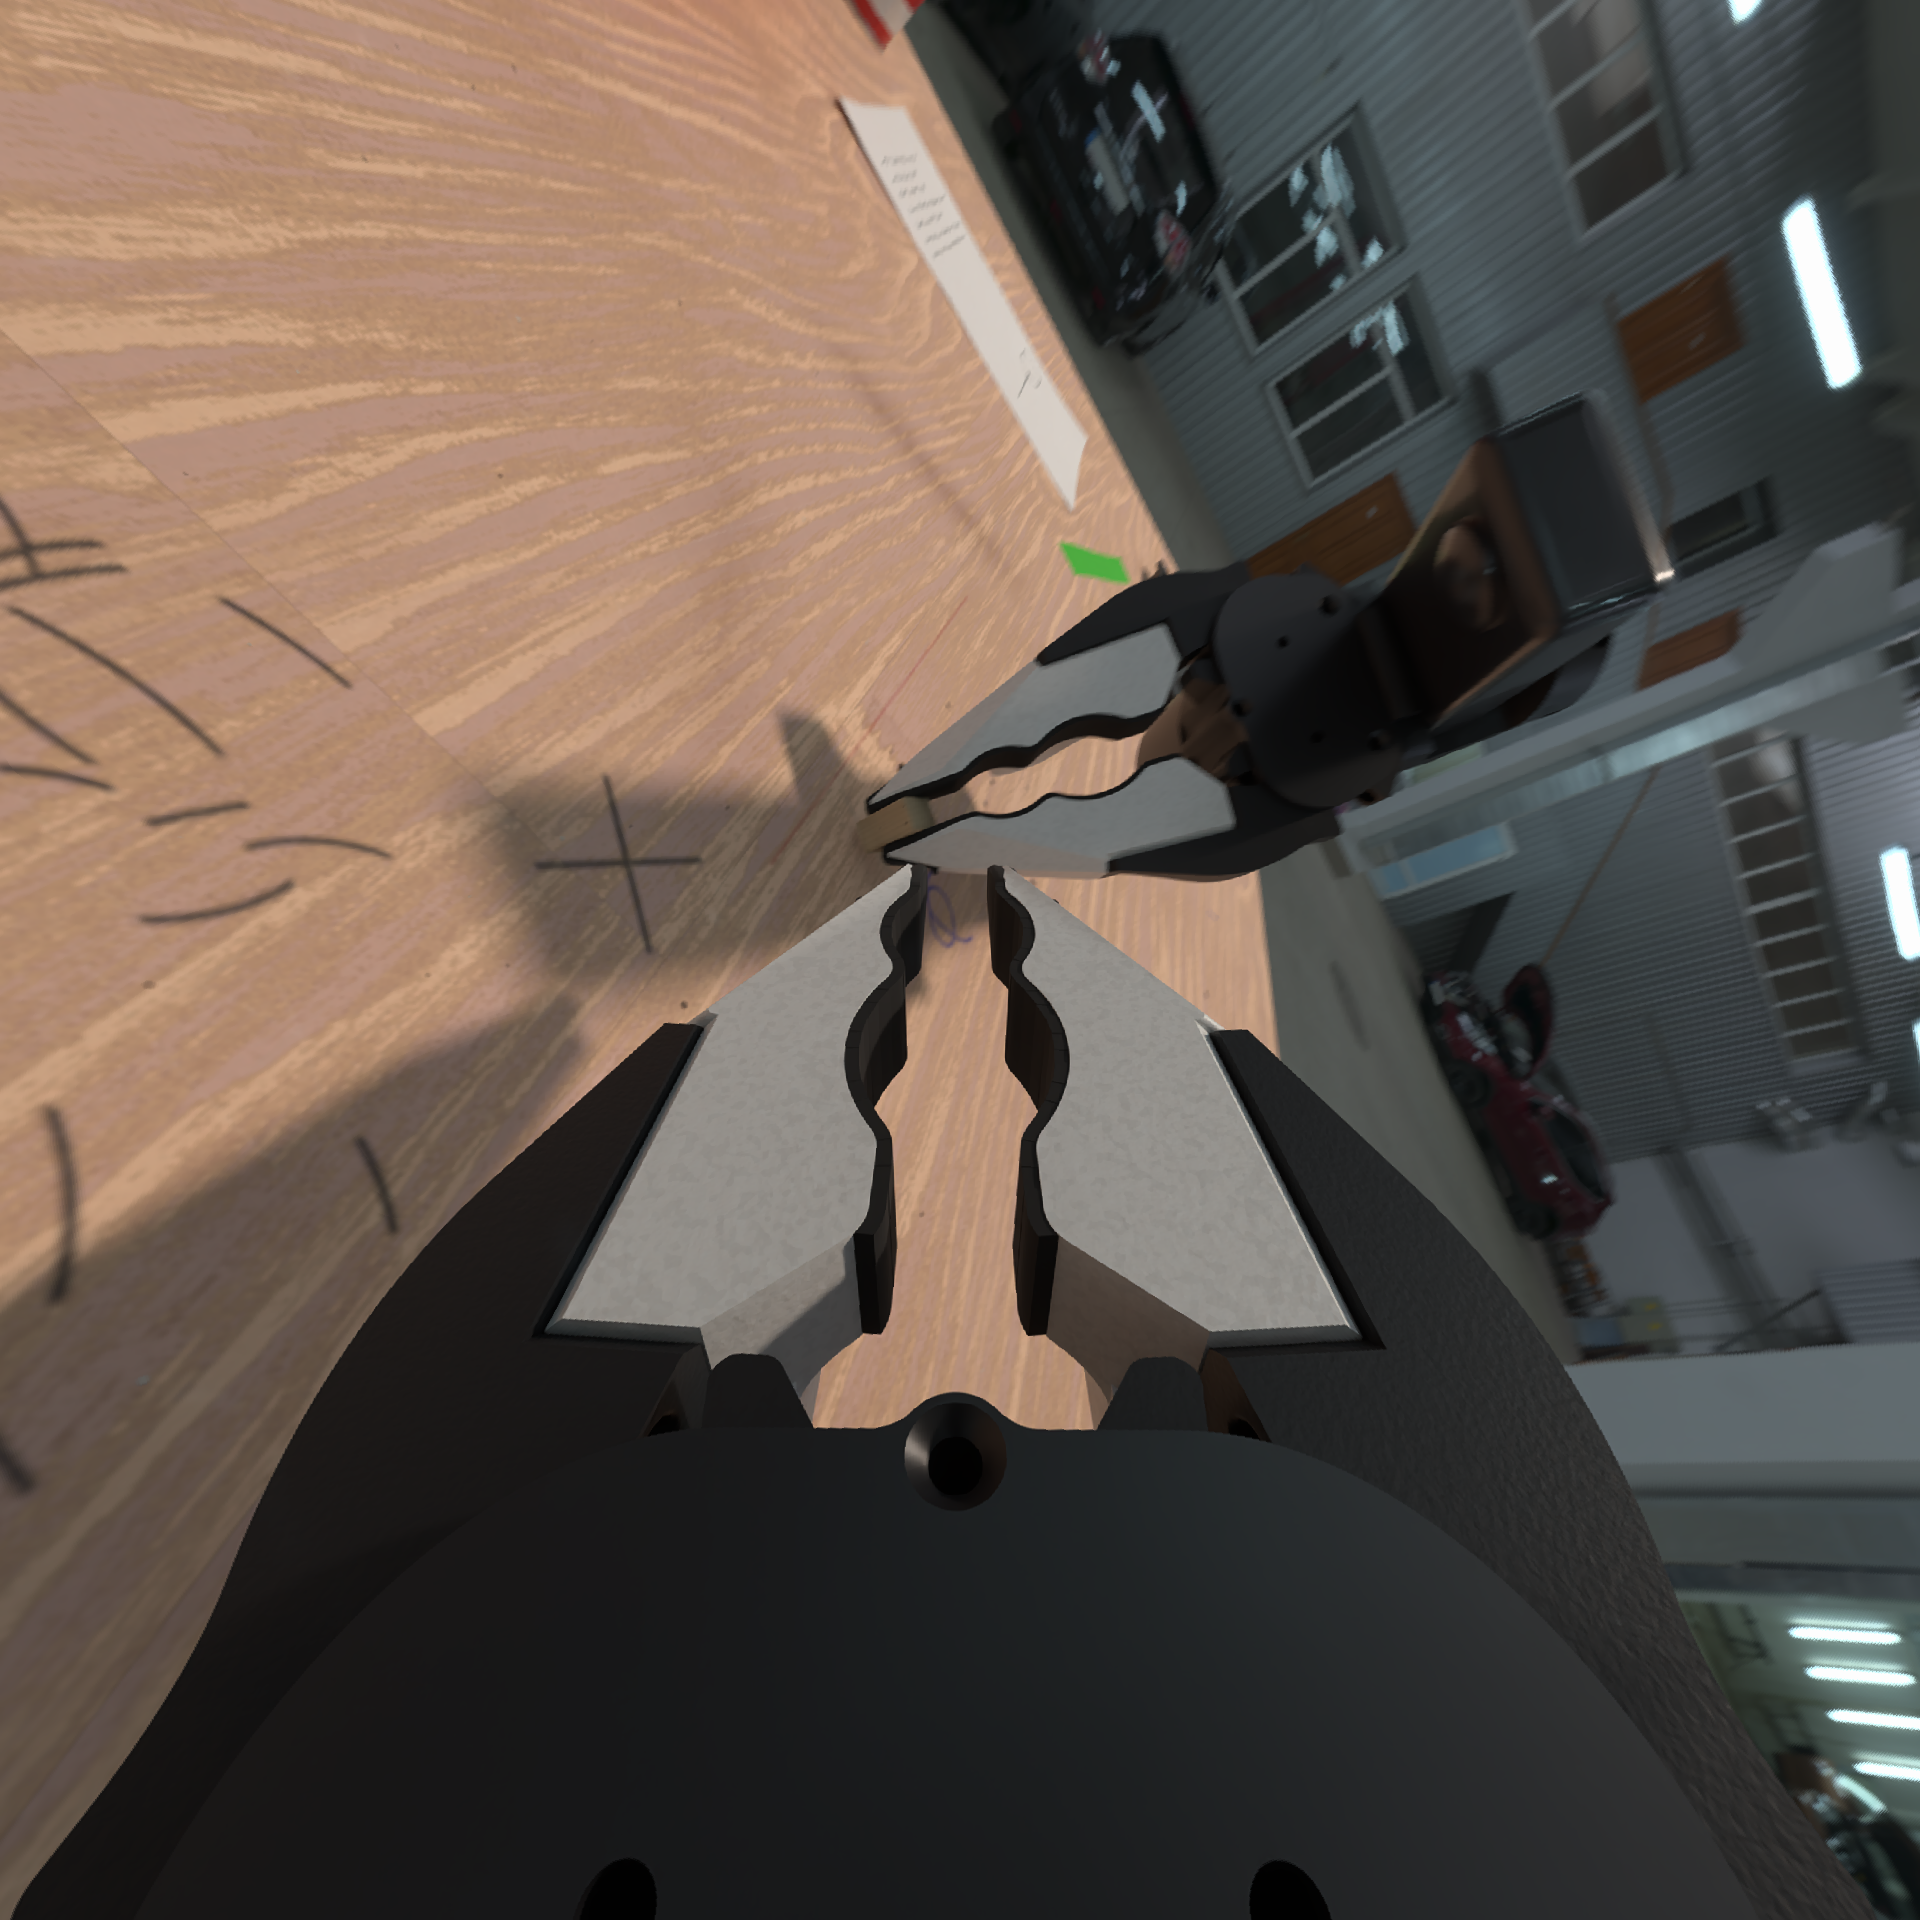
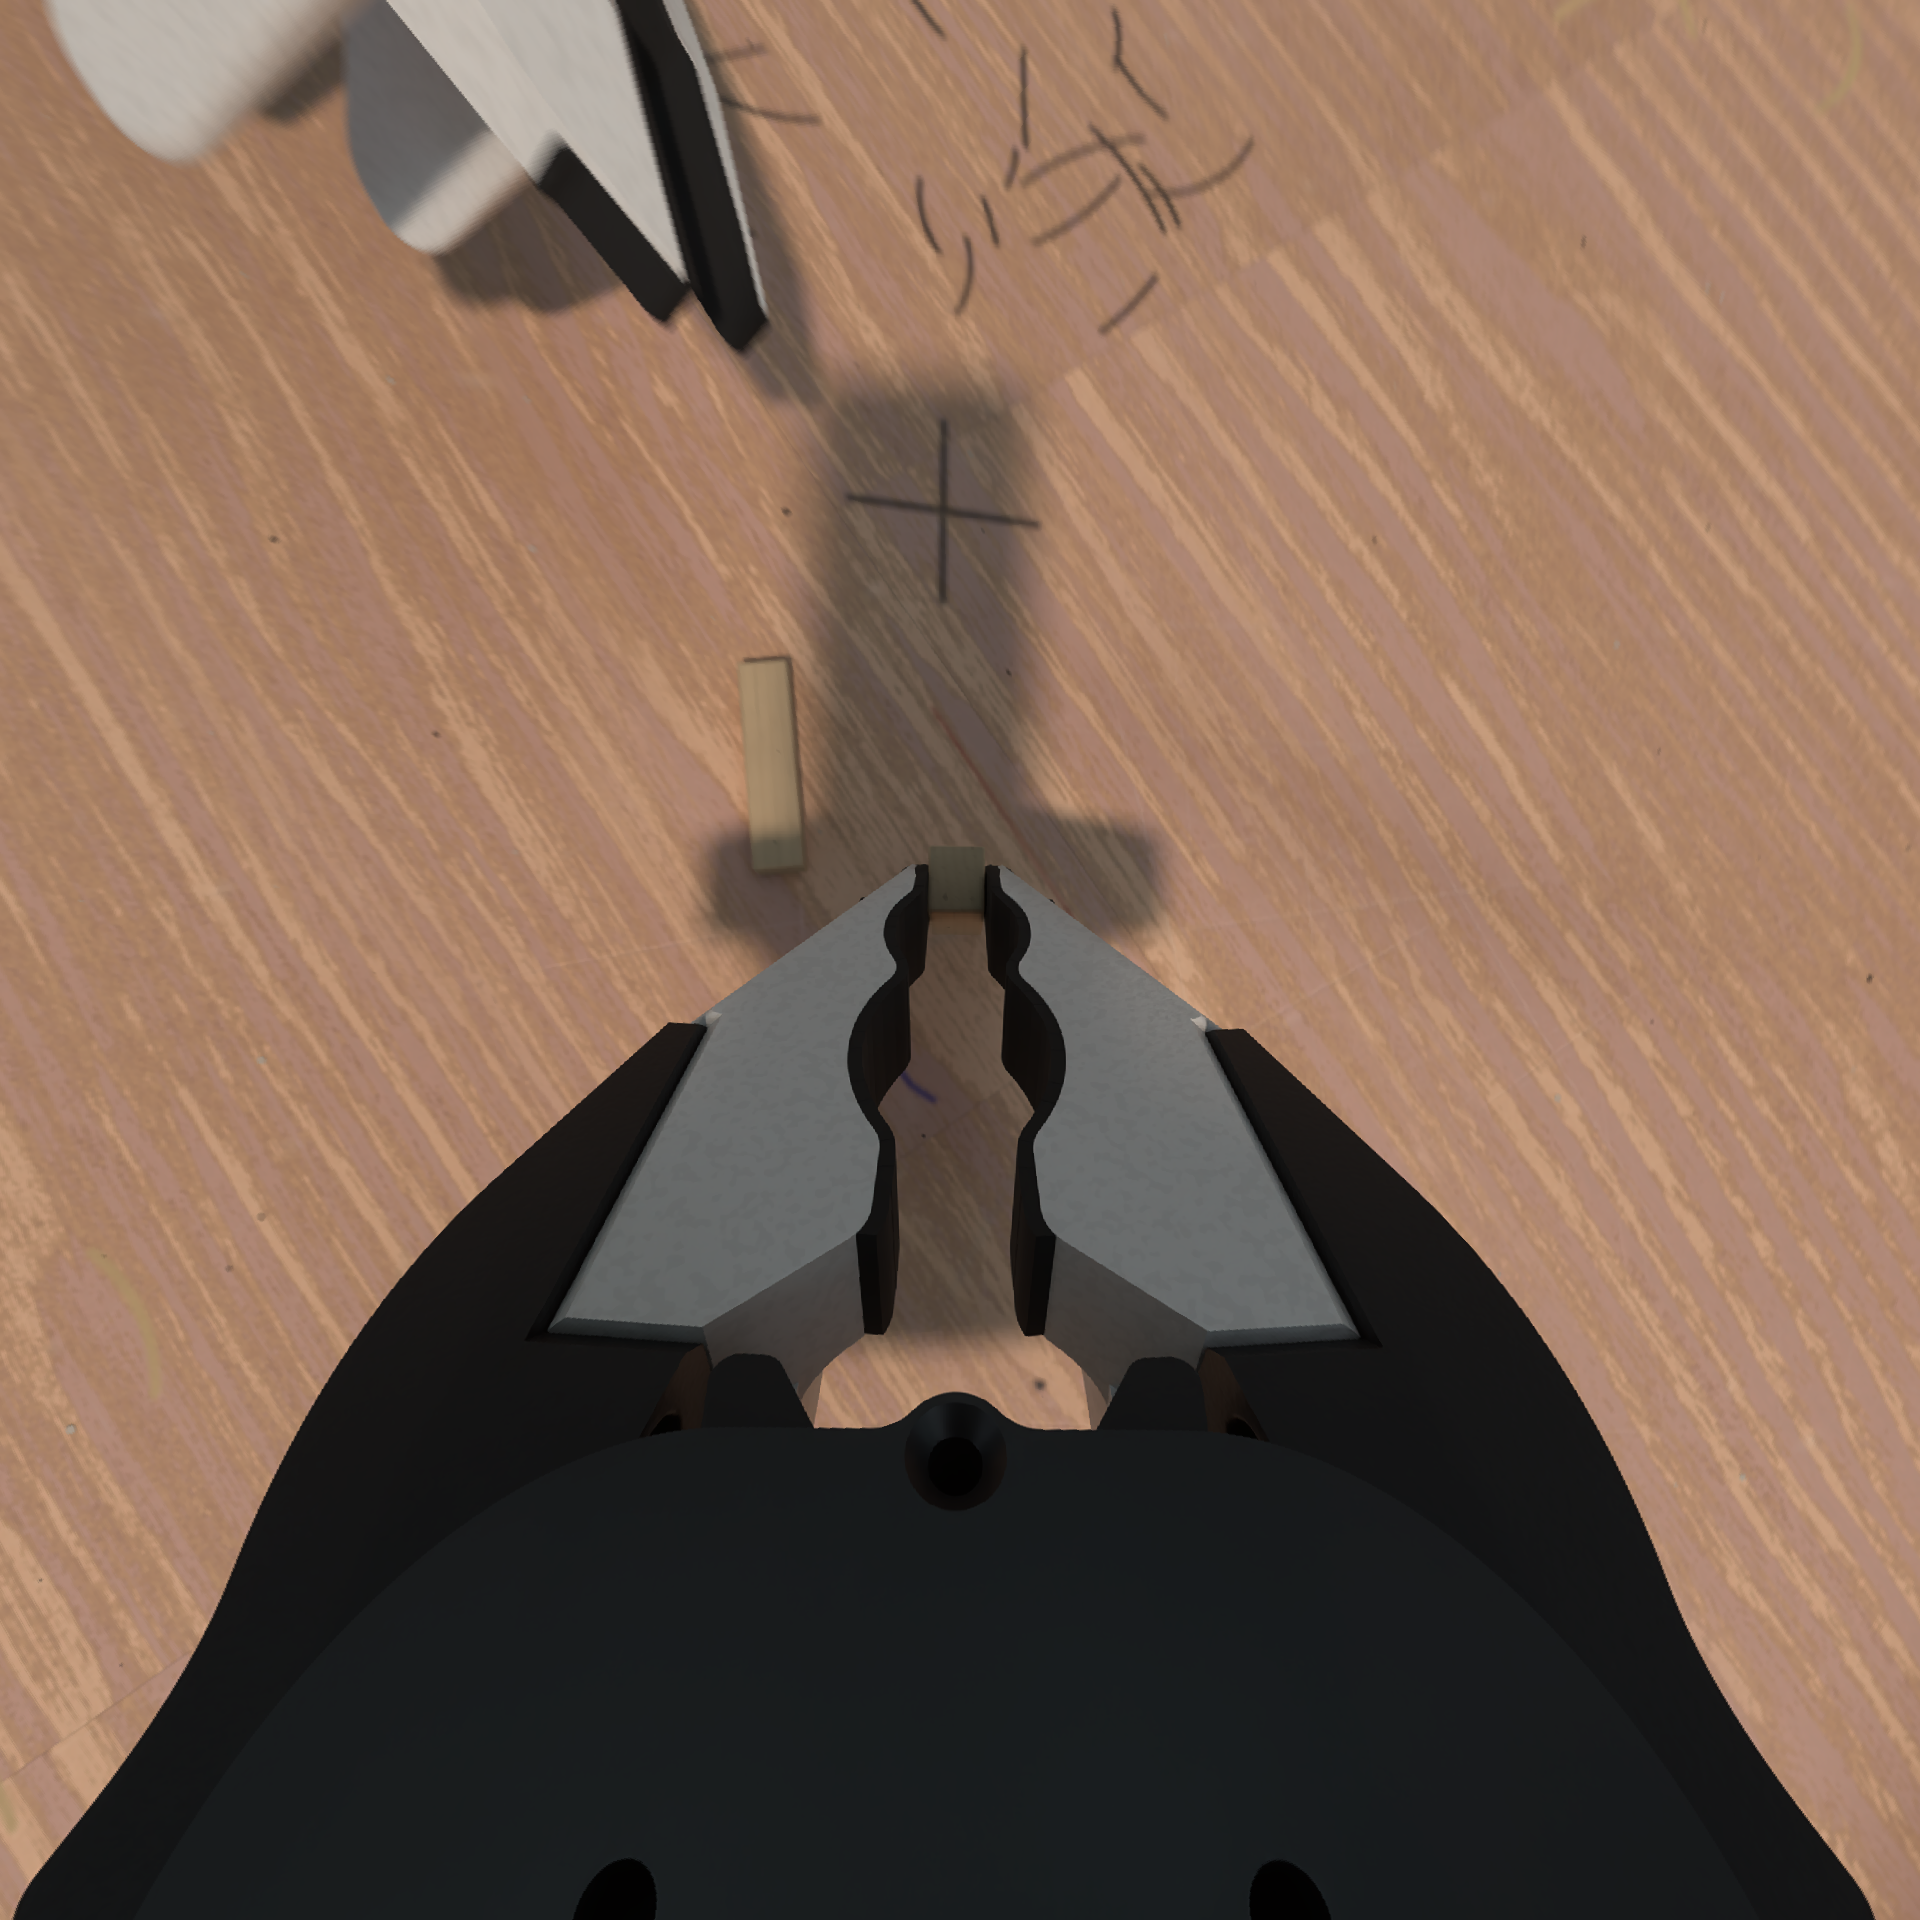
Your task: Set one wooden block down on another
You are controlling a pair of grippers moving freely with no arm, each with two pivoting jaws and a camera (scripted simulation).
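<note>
Wood-grain counter (image 2: 1455,727) lies bare around both tools. Right tool (image 2: 956,883) is clenched on a pale wooden block (image 2: 956,871); a second block (image 2: 774,764) lies flat just beside. Left tool (image 1: 954,883) gapes, released.

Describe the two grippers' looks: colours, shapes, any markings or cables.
Both match. The left gripper and the right gripper each have a rounded matte black body with a small round hole at the centre. Two tapering, pale grey, faintly mottled fingers sit in black holders. Their inner edges are black and wavy, with a scooped notch. No cables or markings show.
</note>
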